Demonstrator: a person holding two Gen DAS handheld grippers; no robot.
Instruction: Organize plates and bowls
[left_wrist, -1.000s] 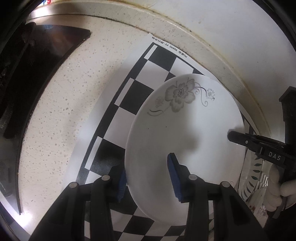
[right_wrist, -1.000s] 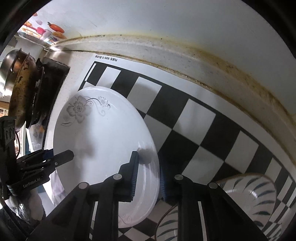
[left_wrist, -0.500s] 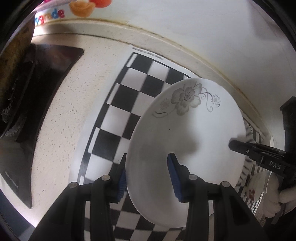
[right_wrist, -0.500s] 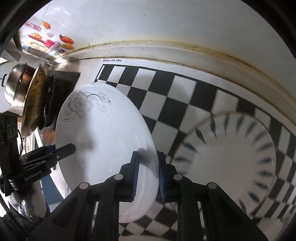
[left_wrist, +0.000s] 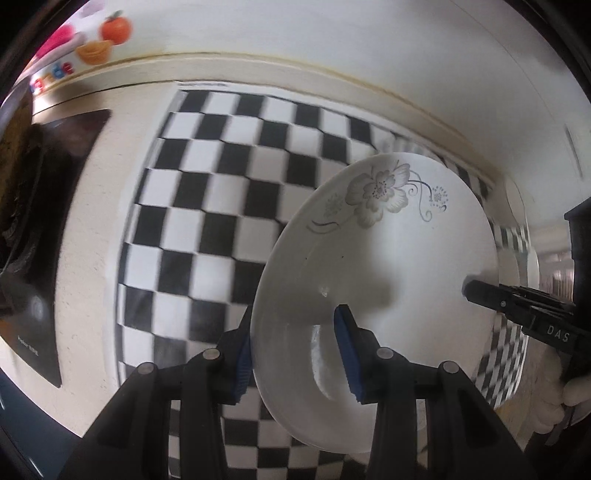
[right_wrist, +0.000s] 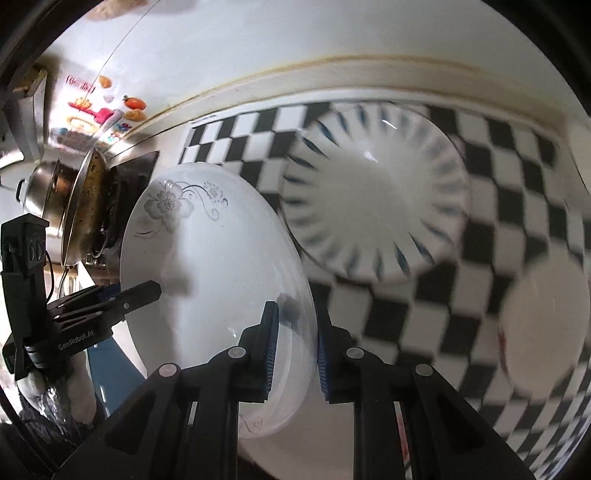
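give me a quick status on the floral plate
Left gripper and right gripper both shut on floral plate, opposite rims. Plate lifted, tilted above checkered mat. Striped plate lies ahead right.

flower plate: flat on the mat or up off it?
Up off it, tilted. The flower plate hangs over the checkered mat, its rim clamped by the left claw on one side and the right claw on the other.

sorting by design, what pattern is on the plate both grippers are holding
White with a grey flower and curling vine near the rim of the plate, clearest in the left wrist view.
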